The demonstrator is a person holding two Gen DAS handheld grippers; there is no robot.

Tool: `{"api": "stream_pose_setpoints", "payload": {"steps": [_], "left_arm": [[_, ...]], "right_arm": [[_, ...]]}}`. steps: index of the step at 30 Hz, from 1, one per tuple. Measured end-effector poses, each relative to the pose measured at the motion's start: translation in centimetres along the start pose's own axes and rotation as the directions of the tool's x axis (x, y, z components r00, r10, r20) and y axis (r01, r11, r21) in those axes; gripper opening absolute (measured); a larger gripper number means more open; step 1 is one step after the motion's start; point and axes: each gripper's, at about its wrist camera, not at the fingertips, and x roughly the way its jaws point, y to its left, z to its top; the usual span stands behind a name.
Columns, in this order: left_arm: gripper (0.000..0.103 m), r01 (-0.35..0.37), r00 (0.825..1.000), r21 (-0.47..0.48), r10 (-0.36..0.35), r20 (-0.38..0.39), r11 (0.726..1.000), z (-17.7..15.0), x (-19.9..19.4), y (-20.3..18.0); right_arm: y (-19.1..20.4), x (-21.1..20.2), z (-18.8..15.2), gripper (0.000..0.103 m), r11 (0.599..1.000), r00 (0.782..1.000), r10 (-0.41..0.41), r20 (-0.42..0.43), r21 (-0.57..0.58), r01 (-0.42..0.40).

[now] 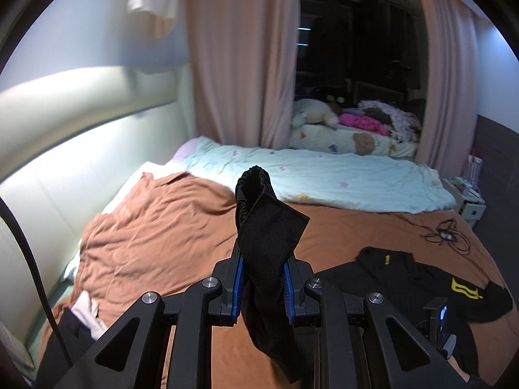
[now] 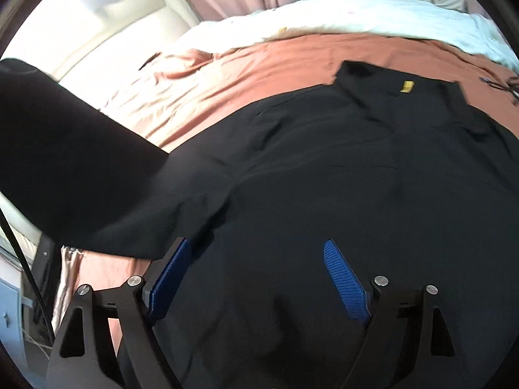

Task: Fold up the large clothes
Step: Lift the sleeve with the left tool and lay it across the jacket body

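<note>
Left wrist view: the left gripper [image 1: 263, 283] has its jaws closed on a cuff-like end of black fabric, probably a sleeve [image 1: 264, 227], which stands up above the blue pads and hangs below them. Beyond it the rest of the black garment [image 1: 408, 278], with yellow markings, lies on the brown bedspread [image 1: 155, 236]. A pale blue quilt [image 1: 324, 178] lies across the far side of the bed.

Right wrist view: the right gripper [image 2: 258, 278] hovers over the garment's body with its jaws wide apart and nothing between them. The garment [image 2: 340, 168] lies spread mostly flat, collar and yellow tag [image 2: 407, 86] away from the camera, 1 sleeve lifted off to the left.

Judging by this, folding is at an early stage: the first sleeve fold is in hand, and the other side and the body folds look not yet done.
</note>
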Motion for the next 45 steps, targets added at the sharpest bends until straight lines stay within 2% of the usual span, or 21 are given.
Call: {"api": "stream_pose_setpoints", "payload": {"steps": [8, 13, 18, 23, 30, 36, 37, 39, 41, 42, 43, 45], "left_arm": [[0.022, 0.091, 0.994, 0.120, -0.097, 0.044, 0.989, 3.4, -2.1, -9.4], [0.022, 0.133, 0.989, 0.191, -0.143, 0.041, 0.973, 3.9, -2.5, -14.8], [0.022, 0.167, 0.984, 0.263, -0.177, 0.013, 0.950, 3.2, -2.1, -20.9], [0.022, 0.198, 0.980, 0.310, -0.197, -0.035, 0.930, 2.4, -0.1, -26.7], [0.022, 0.270, 0.963, 0.374, -0.241, -0.124, 0.887, -0.3, 3.3, -34.4], [0.022, 0.327, 0.942, 0.411, -0.257, -0.216, 0.851, -3.6, 6.3, -40.0], [0.024, 0.343, 0.935, 0.412, -0.264, -0.236, 0.844, -4.1, 6.7, -40.5], [0.045, 0.401, 0.907, 0.408, -0.293, -0.303, 0.820, -5.5, 7.8, -41.6], [0.088, 0.450, 0.881, 0.385, -0.330, -0.339, 0.806, -6.4, 8.4, -42.0], [0.093, 0.462, 0.874, 0.374, -0.344, -0.342, 0.804, -6.9, 8.5, -41.8], [0.097, 0.460, 0.876, 0.373, -0.343, -0.339, 0.806, -7.0, 8.5, -41.6], [0.097, 0.446, 0.880, 0.370, -0.325, -0.346, 0.815, -7.5, 8.7, -40.8]], "right_arm": [[-5.3, -8.6, -3.8, 0.083, 0.994, 0.996, 0.040, 0.077, 0.097, -0.048], [-8.6, -11.4, -7.2, 0.083, 0.992, 0.994, 0.049, 0.101, 0.109, -0.060], [-11.6, -13.9, -9.2, 0.083, 0.989, 0.992, 0.020, 0.123, 0.141, -0.037], [-14.0, -15.2, -10.3, 0.083, 0.980, 0.987, 0.027, 0.158, 0.193, -0.057], [-16.9, -16.9, -13.0, 0.083, 0.951, 0.985, 0.041, 0.167, 0.296, -0.090], [-18.5, -16.7, -13.3, 0.083, 0.930, 0.986, 0.062, 0.157, 0.349, -0.114], [-18.5, -17.1, -13.2, 0.083, 0.930, 0.985, 0.063, 0.159, 0.350, -0.116], [-18.9, -17.2, -13.2, 0.083, 0.930, 0.986, 0.049, 0.161, 0.353, -0.104], [-19.0, -17.6, -13.5, 0.083, 0.929, 0.986, 0.034, 0.162, 0.359, -0.091], [-19.2, -17.7, -13.6, 0.083, 0.929, 0.987, 0.017, 0.157, 0.364, -0.074], [-19.3, -17.7, -13.6, 0.083, 0.929, 0.988, -0.003, 0.155, 0.366, -0.055], [-19.6, -17.7, -13.7, 0.083, 0.924, 0.987, -0.005, 0.161, 0.377, -0.057]]}}
